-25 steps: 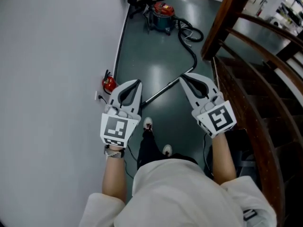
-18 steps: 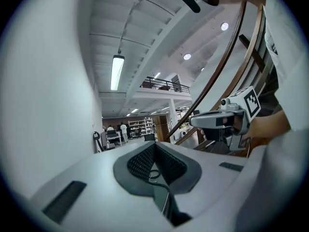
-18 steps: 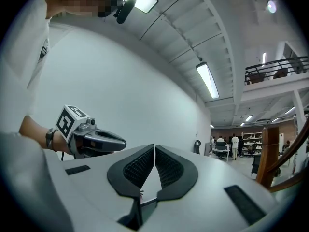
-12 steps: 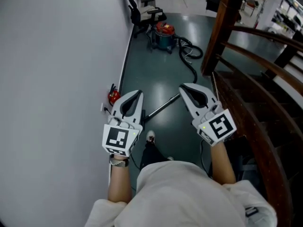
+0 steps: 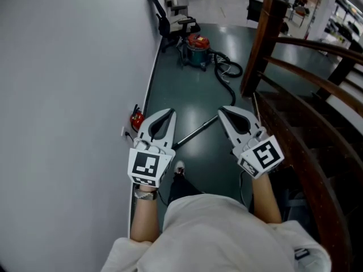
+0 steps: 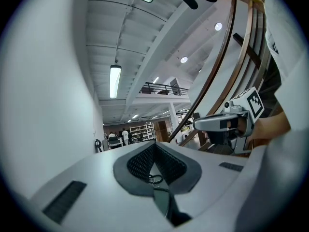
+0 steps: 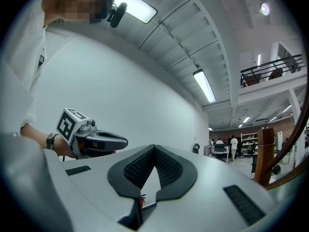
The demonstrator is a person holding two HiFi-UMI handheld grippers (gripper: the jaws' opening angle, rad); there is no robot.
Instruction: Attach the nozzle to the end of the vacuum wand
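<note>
One grey wall (image 5: 68, 95) fills the left. One wooden staircase (image 5: 317, 84) curves along the right, and one strip of dark green floor (image 5: 187, 89) runs between them. Far down the floor stands one vacuum cleaner (image 5: 198, 50) with a red top, beside one office chair (image 5: 176, 21). One black hose (image 5: 228, 68) loops from the vacuum cleaner towards the near side. One metal vacuum wand (image 5: 195, 132) lies slanted on the floor, showing between the two grippers. I cannot make out the nozzle in any view. The left gripper (image 5: 168, 115) and the right gripper (image 5: 224, 111) are held side by side, apart. Each has its jaws pressed together with nothing between them. One red fire extinguisher (image 5: 136, 118) sits by the wall on the left. One shoe (image 5: 180, 167) shows nearest.
</note>
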